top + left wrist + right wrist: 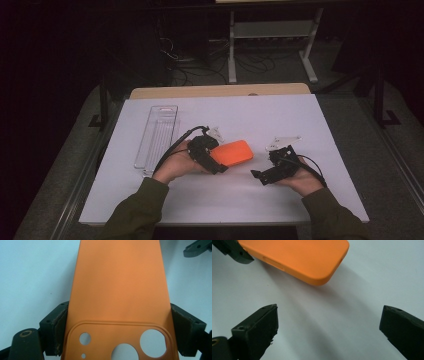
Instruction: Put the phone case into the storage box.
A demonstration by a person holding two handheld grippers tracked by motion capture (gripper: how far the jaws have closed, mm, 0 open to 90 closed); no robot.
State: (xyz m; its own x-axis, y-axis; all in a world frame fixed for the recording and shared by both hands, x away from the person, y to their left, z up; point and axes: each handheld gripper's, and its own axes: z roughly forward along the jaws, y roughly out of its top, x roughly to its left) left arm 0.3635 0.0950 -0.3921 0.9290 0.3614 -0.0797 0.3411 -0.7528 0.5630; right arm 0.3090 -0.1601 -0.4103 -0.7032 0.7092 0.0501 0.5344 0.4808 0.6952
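Two grippers are at work over the white surface [300,115], and you hold one in each hand. Your left gripper [216,161] is clamped on the orange phone case [233,152]; in the left gripper view its pads [60,325] press against the two long sides of the case [117,285] near the end with the camera cut-outs, and the round holes sit low between the jaws. The case points away from that gripper towards the right edge of the surface and sits near the middle of it, a little closer to the near edge than to the far one. In the right gripper view a shadow lies on the surface beneath the free end of the case [299,257], so that end looks raised rather than lying flat.

Your right gripper [262,176] stands wide and holds nothing. Its two black jaws are spread far apart with bare white surface between them, and the case's rounded free end is just ahead of them, not touching. The right gripper is near the case, on the side towards the right edge.

A clear plastic tray [156,141] lies lengthwise by the left edge, well apart from the case and both grippers.
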